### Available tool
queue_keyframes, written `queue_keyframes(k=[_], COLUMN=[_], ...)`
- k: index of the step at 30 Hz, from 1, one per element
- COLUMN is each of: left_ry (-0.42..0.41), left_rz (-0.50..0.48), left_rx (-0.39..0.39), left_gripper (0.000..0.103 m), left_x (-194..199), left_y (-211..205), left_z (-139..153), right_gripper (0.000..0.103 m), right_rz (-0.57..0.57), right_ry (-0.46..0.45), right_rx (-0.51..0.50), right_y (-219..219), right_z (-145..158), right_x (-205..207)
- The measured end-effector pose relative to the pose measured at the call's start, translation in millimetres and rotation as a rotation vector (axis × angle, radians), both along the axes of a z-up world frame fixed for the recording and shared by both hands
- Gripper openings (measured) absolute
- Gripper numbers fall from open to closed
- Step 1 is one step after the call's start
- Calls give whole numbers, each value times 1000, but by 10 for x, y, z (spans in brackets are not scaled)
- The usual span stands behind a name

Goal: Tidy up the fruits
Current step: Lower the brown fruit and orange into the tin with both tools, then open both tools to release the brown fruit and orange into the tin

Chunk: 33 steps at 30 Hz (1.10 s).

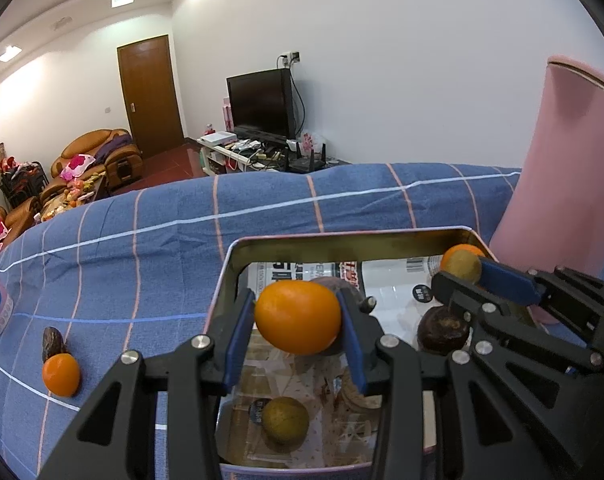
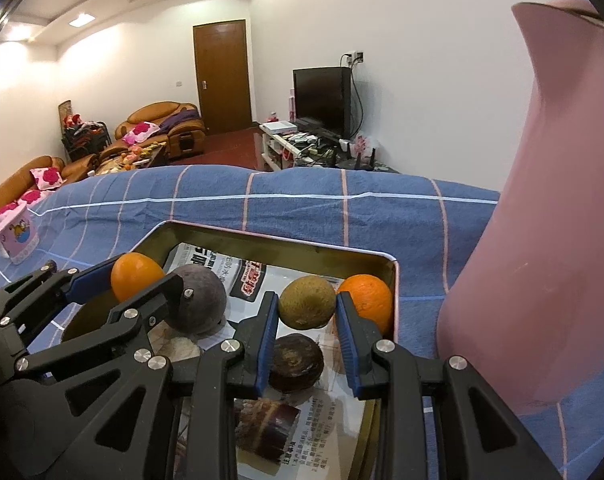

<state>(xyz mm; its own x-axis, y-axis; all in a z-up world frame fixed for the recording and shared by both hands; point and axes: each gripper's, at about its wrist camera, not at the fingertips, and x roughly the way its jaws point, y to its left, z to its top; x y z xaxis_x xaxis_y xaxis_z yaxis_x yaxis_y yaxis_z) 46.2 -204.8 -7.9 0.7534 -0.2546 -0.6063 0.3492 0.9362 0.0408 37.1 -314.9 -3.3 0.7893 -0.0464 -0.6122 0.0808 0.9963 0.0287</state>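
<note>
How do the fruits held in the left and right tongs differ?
Colour: the orange in the left tongs is bright and smooth; the fruit in the right tongs is dull olive-brown.
Size: the orange spreads its tongs wider than the olive-brown fruit does.
Shared: both roundish, pinched between blue pads, held above the tin tray.

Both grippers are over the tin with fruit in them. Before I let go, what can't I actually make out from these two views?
- Tin near wall: cut off by the bottom edge and hidden by the left gripper, left wrist view.
- Tin floor under the right gripper: hidden by its frame, right wrist view.
- Loose orange and dark fruit on the cloth: absent from the right wrist view.
- Pink jug: top and base cut off, both views.
</note>
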Motion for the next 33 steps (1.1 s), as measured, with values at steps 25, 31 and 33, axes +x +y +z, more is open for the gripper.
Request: queue_keyframes(k=[25,31,33], left_ry=[-47,-102,-113], left_rz=[39,46,46], left_rx=[-7,-21,-19], left_gripper=[59,100,102], left_x=[-38,-137,-159], left_y=[63,85,88], left_z=[39,100,108], right_gripper=[79,79,79], right_rz=[-93,-155,-163], right_ry=[-239,-276,-273], right_rx=[56,84,95], right_y=[-90,-194,-222], right_z=[281,324,325], right_x=[-349,-417,-390])
